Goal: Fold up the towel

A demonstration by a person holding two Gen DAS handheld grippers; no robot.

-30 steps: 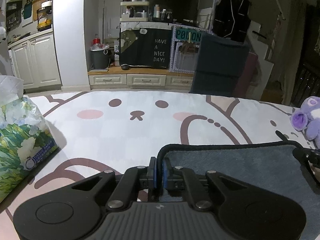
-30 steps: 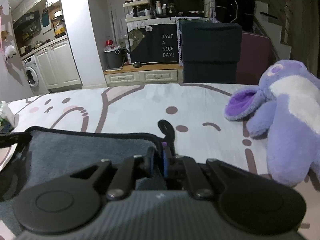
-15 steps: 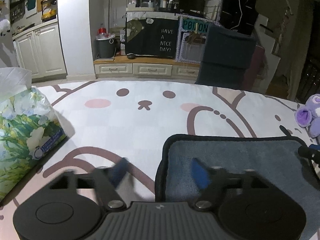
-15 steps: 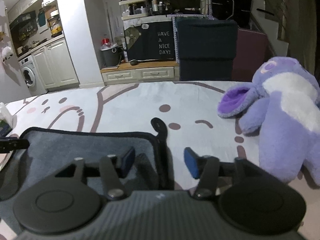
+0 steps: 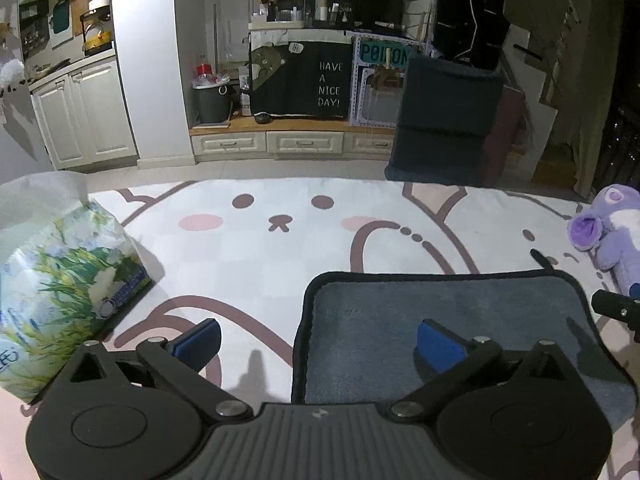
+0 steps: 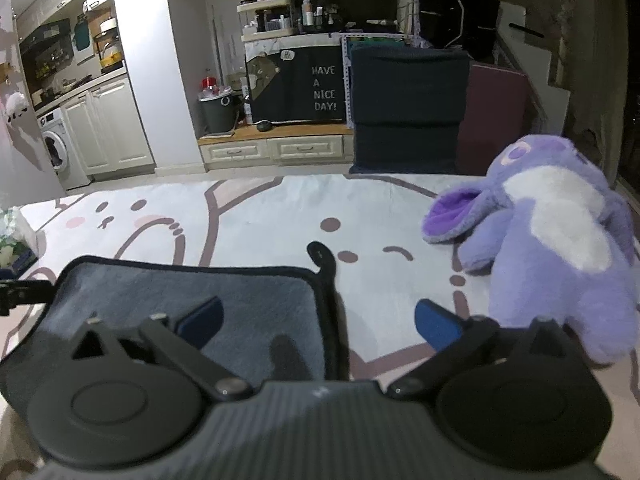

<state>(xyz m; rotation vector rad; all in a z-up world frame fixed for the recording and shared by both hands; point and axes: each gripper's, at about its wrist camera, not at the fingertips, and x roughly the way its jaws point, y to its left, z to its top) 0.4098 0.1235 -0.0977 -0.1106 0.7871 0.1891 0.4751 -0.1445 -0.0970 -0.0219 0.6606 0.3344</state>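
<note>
Left tongs [image 5: 318, 338]: spread wide, gripping nothing. One pad hangs over bare worktop [image 5: 248, 256], the other over the towel [image 5: 444, 312], so the towel's left edge runs between them. Judged: that straddle suits closing on the near left corner for a lift.

Right tongs [image 6: 318, 322]: likewise spread wide and empty, mirrored, with the towel's right edge between the pads. Both tongs sit at the towel's 6 o'clock side, one per corner; a matched pair of grips would let the near edge be carried over evenly.

Towel: grey-blue pile with dark piping, lying flat on the cartoon-face cover of the worktop, directly ahead of both tongs. Long axis runs 9 to 3 o'clock, crosswise to the tongs. Hanging loop [image 6: 322, 254] sticks out from the far right corner, pointing toward 12. Whether it is already doubled cannot be told.

Outward: tissue pack [image 5: 52, 280] at 9 o'clock from the towel, apart from it. Purple plush toy [image 6: 556, 236] at 3 o'clock, near the right tongs; judged close enough to be brushed on a wide swing. Kitchen cabinets beyond at 12.
</note>
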